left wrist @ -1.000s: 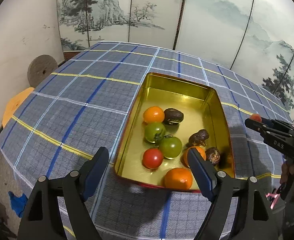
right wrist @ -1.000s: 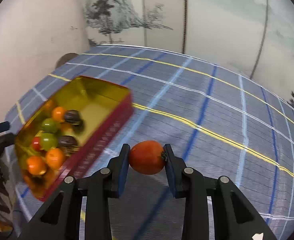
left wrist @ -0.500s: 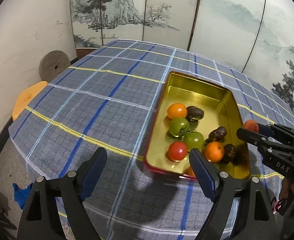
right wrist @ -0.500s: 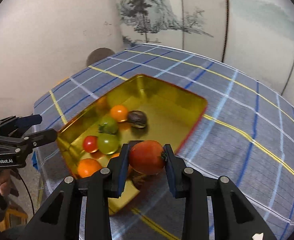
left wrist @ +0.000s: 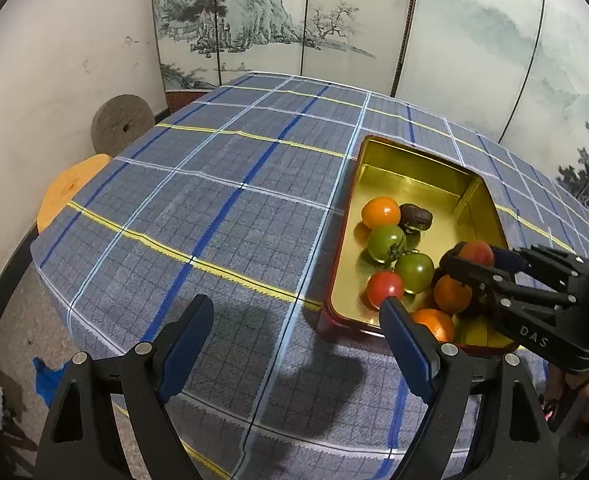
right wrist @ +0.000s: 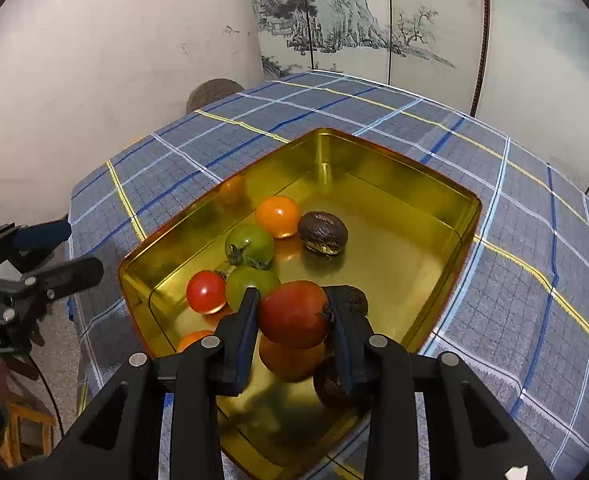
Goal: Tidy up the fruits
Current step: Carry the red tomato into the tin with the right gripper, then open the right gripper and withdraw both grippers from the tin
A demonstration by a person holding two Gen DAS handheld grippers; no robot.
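Gold tin (right wrist: 460, 216) on the counter (left wrist: 222, 184) holds crowded fruit; the right hand-held gripper (right wrist: 294, 316) clamps a red tomato (right wrist: 292, 314) just above it. Release may knock neighbours or bruise it. The left hand-held gripper (left wrist: 294, 332) hangs wide open, empty

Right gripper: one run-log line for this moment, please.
right gripper: shut on red tomato | over gold tin, not released | left gripper: open, empty

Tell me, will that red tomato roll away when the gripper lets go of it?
Probably a little: the red tomato is round and smooth. The gold tin has raised walls and other fruit crowds below, so it likely stops quickly. The right gripper pinches it without denting, suggesting firmness.
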